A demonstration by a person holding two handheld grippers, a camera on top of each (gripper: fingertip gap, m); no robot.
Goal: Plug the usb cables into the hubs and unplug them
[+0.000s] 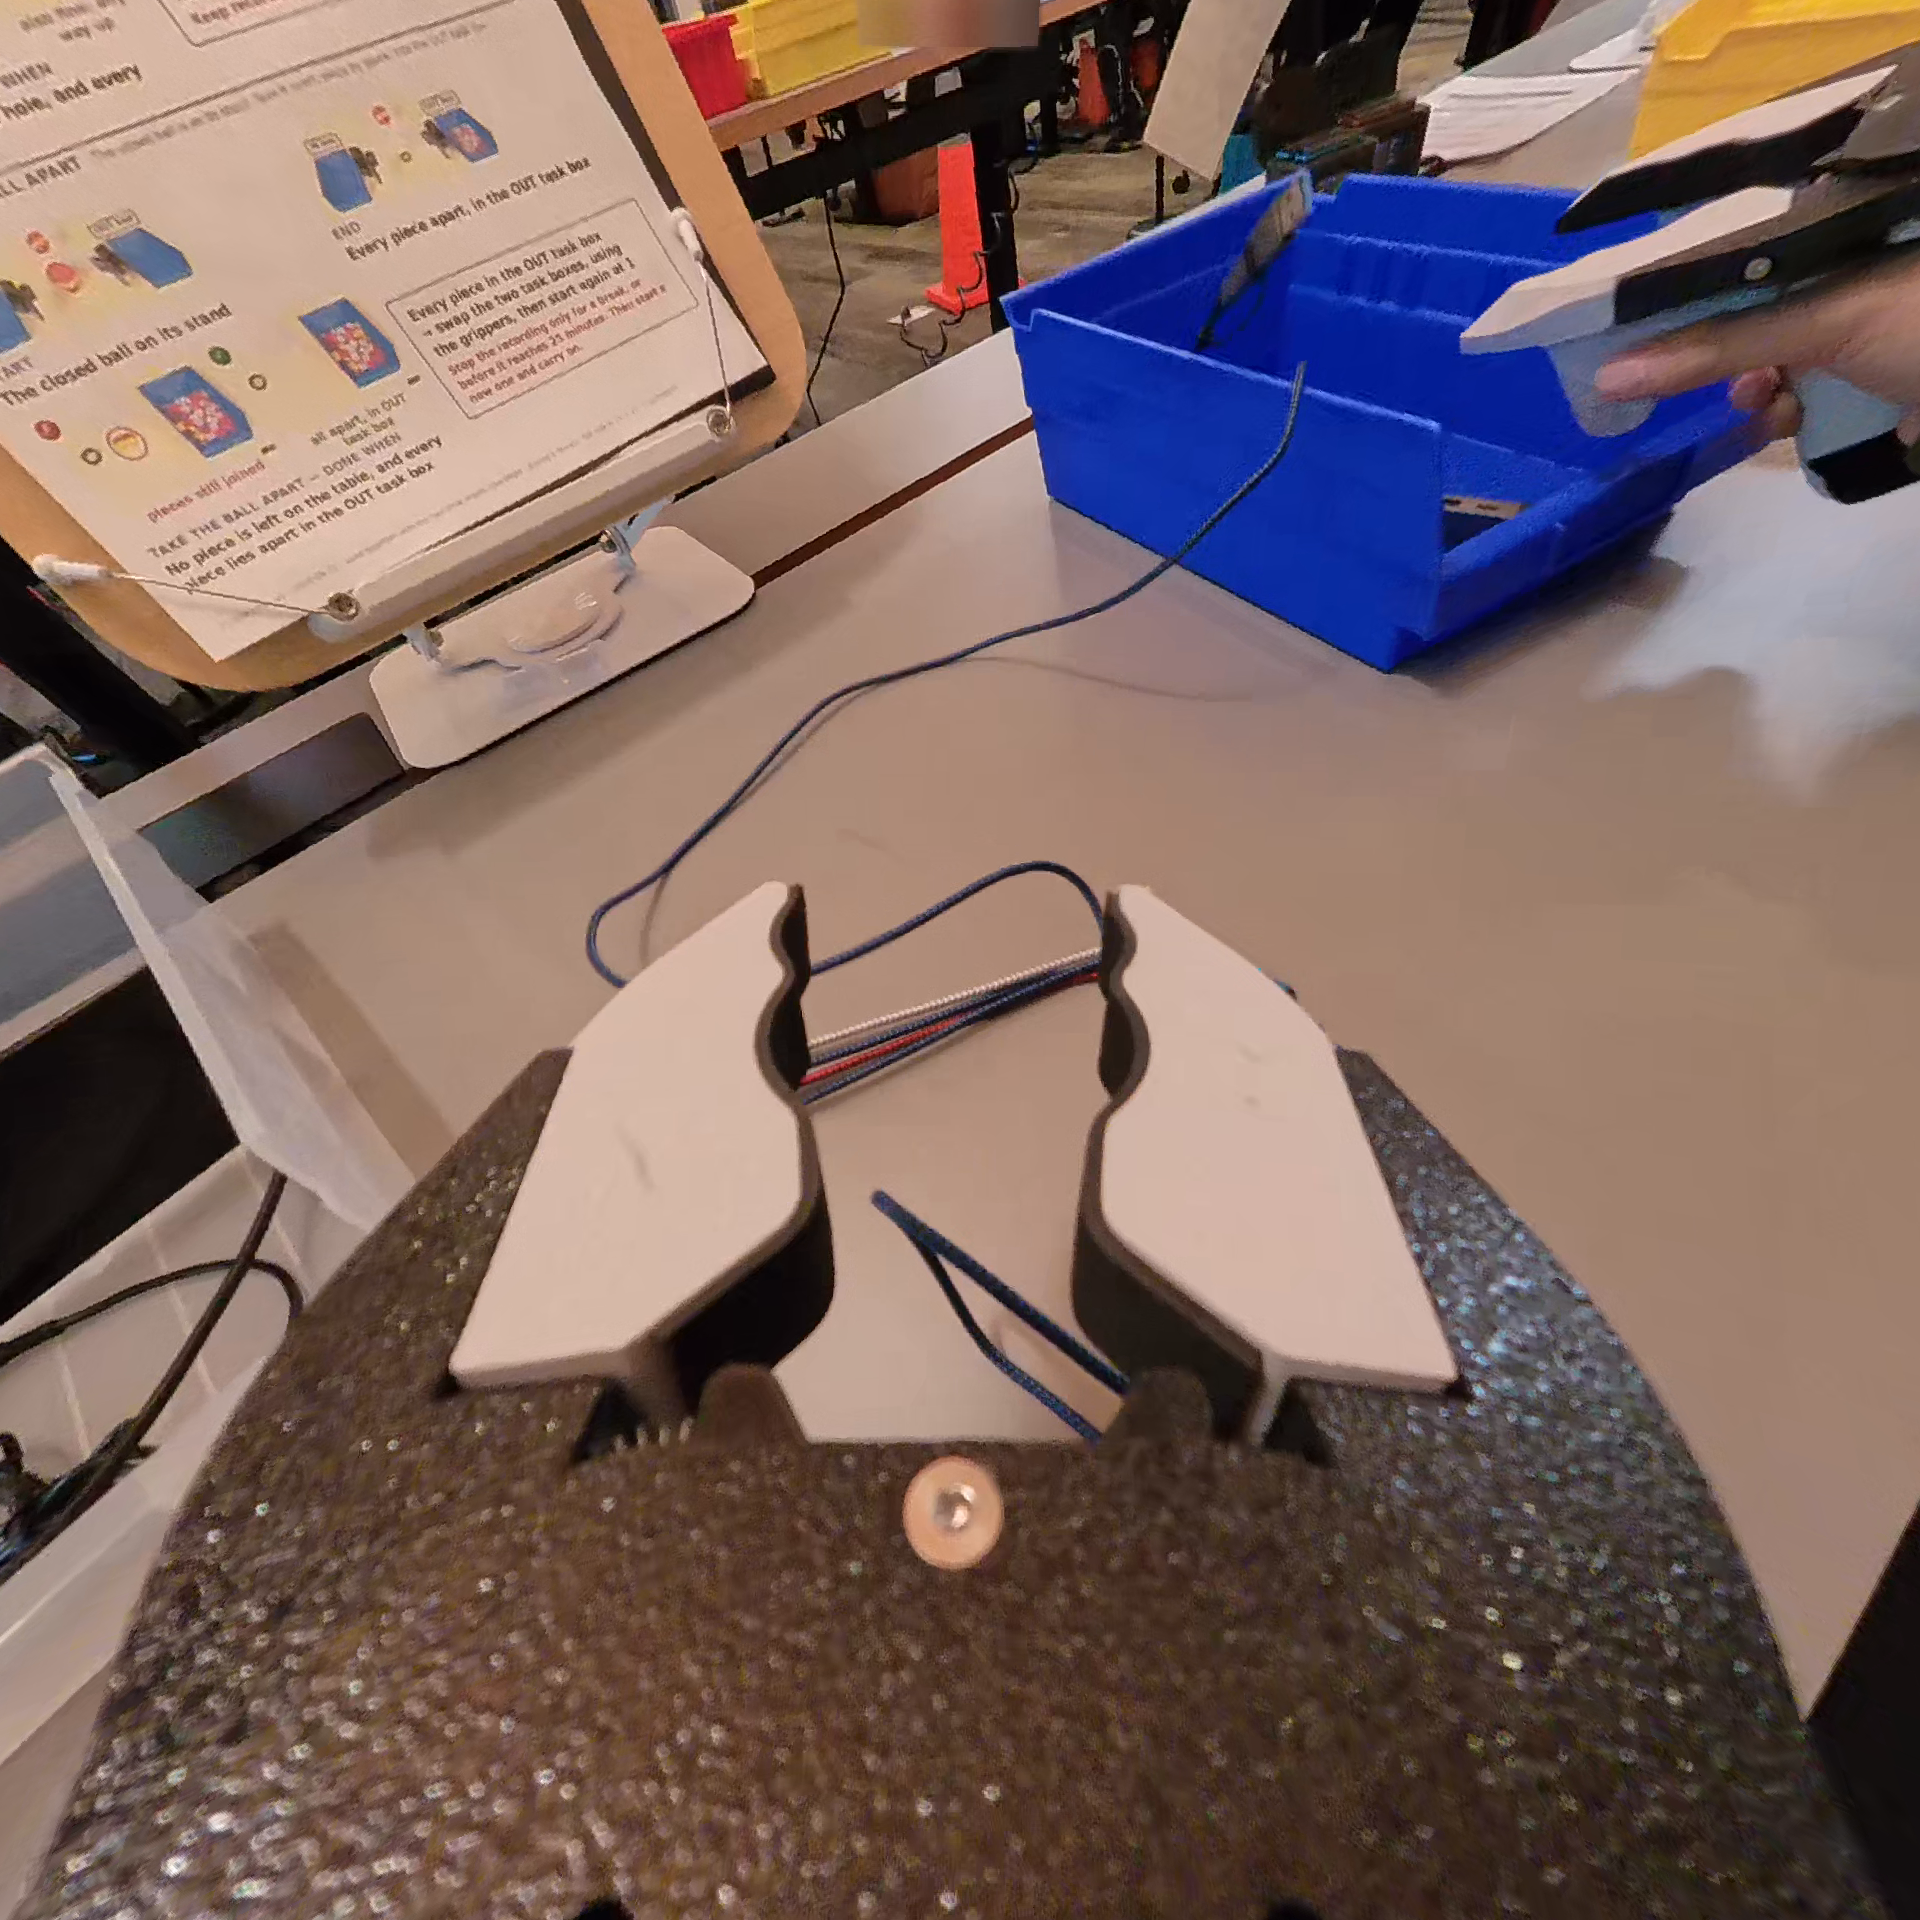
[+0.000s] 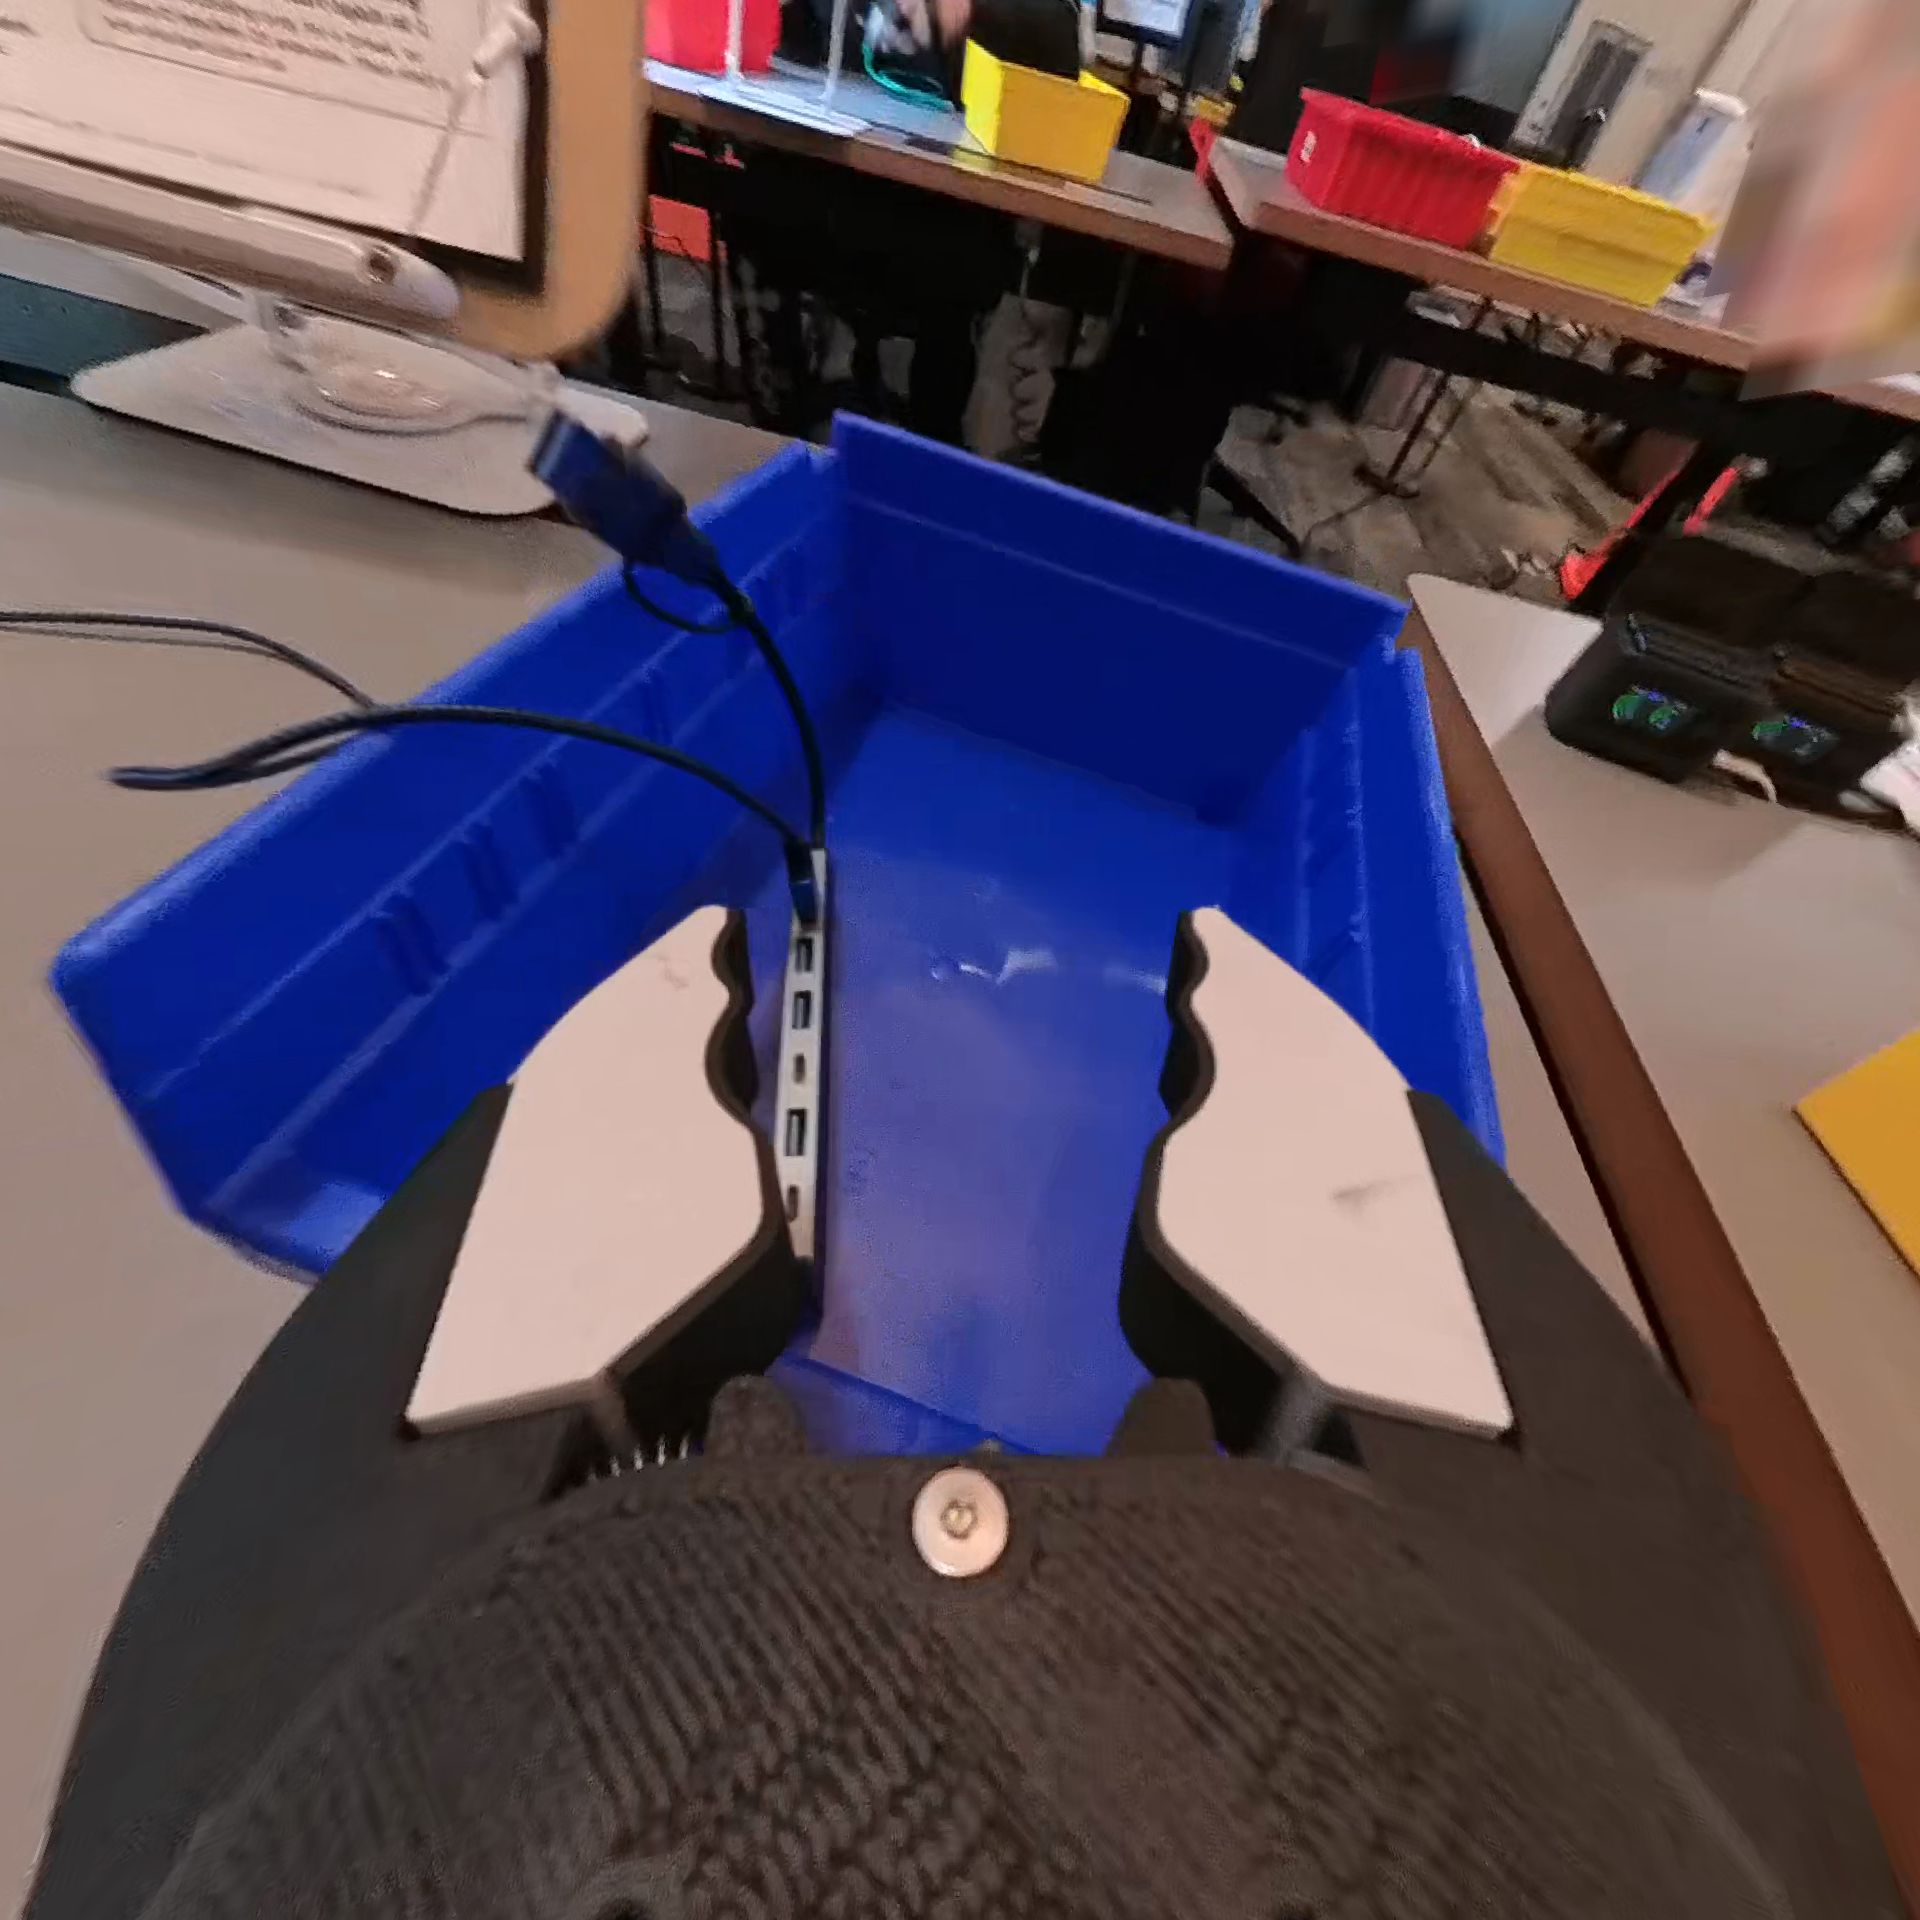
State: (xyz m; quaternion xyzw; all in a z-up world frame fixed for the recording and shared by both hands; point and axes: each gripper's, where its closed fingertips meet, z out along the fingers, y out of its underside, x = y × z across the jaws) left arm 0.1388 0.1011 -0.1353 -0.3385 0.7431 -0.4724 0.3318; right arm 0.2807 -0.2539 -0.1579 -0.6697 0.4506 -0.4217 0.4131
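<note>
**A:** Looks dicey. Hub (image 2: pixel 802 1049) standing on edge inside the bin (image 2: pixel 1039 644), leaning on the left wall, ports facing in. Blue cable (image 1: pixel 1039 644) plugged into the top port and trailing out over the bin wall onto the table (image 1: pixel 1351 935). Right gripper (image 2: pixel 956 1039) spread wide over the bin, holding nothing, left finger (image 2: pixel 623 1143) just beside the hub.

**B:** Yep. Closing from there probably pinches only the thin edge. Easy to tip the hub flat or knock it along the wall. Also that short lead with the blue plug (image 2: pixel 613 488) sticking up past the bin rim, could snag on the way out.

**A:** And the left gripper (image 1: pixel 951 1039)? Open too, empty, low over the table well away from the bin. Bundle of cables (image 1: pixel 956 1013) lying across between the fingers, silver, red, blue.

**B:** Risk there: grabbing several strands at once instead of one. No plug visible in that gap either, so likely gripping mid-cord. Then no way to aim at a port.

**A:** Plus tugging the blue cable drags the hub, since still plugged in.

**B:** Right. Nothing pinning the hub down yet.
</note>
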